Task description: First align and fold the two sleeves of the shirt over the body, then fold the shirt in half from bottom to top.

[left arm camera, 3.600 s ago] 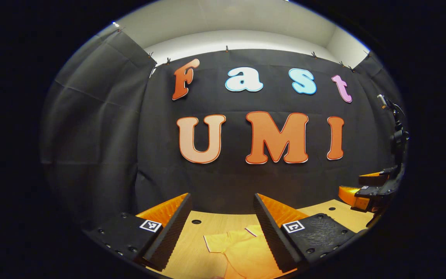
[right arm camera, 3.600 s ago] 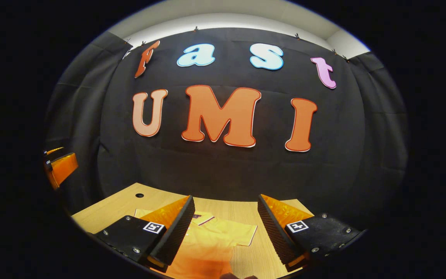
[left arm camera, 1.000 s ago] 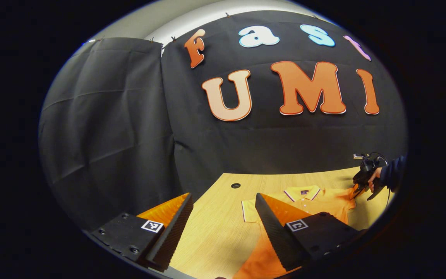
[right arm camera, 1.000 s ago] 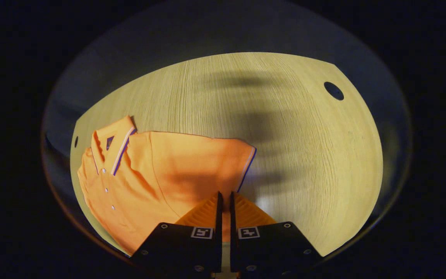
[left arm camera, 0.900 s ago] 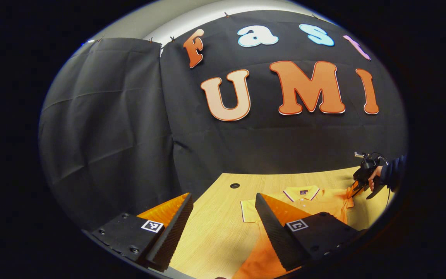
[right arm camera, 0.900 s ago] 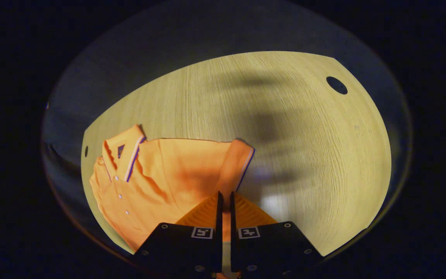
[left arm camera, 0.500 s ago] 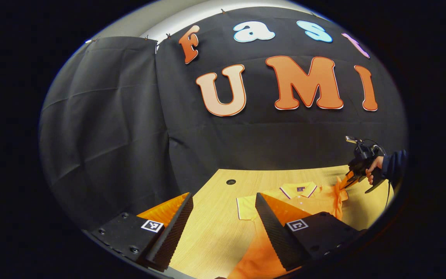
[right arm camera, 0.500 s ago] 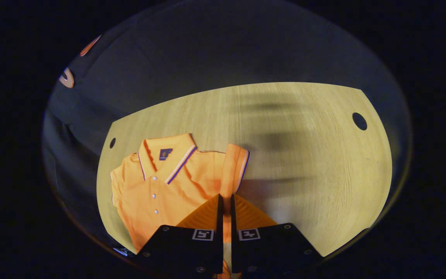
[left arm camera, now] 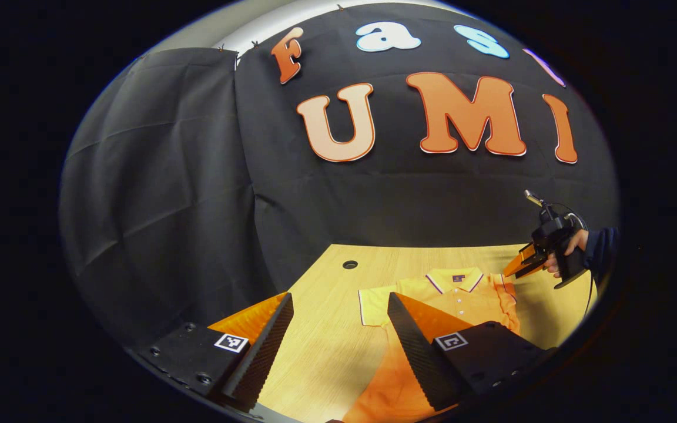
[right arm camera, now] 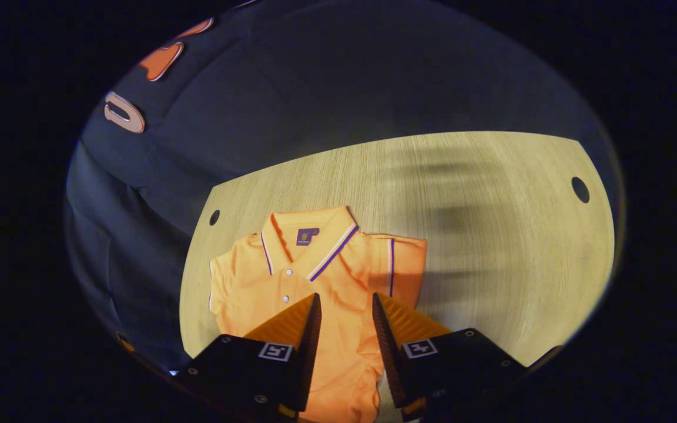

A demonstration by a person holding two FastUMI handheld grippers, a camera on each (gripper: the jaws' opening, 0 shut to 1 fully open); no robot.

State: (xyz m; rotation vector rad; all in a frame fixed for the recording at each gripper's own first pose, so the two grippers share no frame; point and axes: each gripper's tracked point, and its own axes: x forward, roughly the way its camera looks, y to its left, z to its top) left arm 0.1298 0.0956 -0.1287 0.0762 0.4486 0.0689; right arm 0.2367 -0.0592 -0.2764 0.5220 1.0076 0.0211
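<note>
Hovering R gripper (right arm camera: 344,302) fingers apart over shirt (right arm camera: 315,276) | 1 sleeve (right arm camera: 400,264) folded

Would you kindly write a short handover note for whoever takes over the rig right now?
Right tongs: open, empty, over the orange polo shirt; a hand holds them above the shirt's right edge.
Left tongs: open, empty, near the shirt's other side.
Shirt: flat on the wooden table, collar toward the wall.
Done: right sleeve lies folded over the body.
Left: fold the other sleeve, spread flat on the table, then fold bottom to top.
</note>
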